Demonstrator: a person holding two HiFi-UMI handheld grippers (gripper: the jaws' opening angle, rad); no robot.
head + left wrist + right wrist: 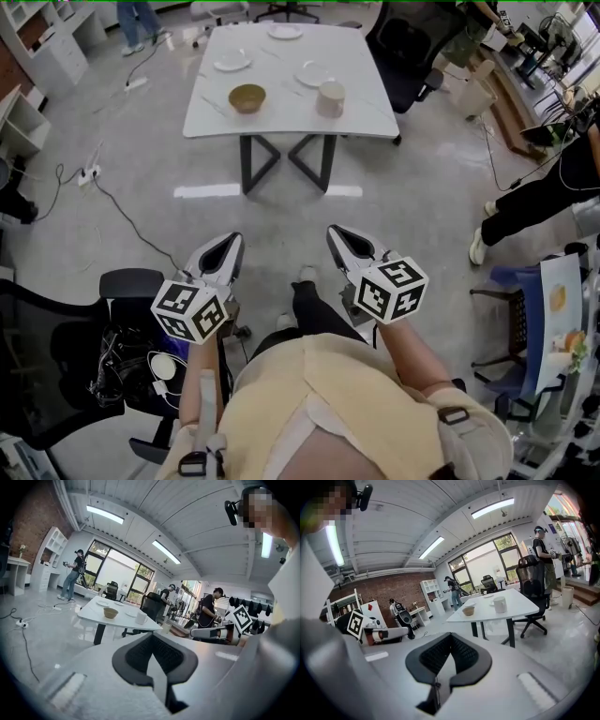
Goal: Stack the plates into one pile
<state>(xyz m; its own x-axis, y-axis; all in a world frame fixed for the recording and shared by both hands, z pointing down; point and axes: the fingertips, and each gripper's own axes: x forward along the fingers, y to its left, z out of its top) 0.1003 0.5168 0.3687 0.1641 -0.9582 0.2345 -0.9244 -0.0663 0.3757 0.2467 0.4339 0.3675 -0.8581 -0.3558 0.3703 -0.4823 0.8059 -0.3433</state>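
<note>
A white table (291, 117) stands far ahead of me on the grey floor. Three white plates lie apart on it: one at the left (232, 62), one at the back (285, 31) and one at the right (312, 73). A tan bowl (247, 97) and a white cup (330, 97) stand near its front edge. My left gripper (228, 247) and right gripper (337, 234) hang side by side over the floor, well short of the table, both shut and holding nothing. The left gripper view shows the bowl (110, 612) and cup (141, 617) in the distance, as does the right gripper view (468, 611).
A black office chair (56, 356) stands close at my left, and another one (408, 56) is behind the table's right corner. A cable and power strip (89, 175) lie on the floor at the left. A person (534, 202) stands at the right.
</note>
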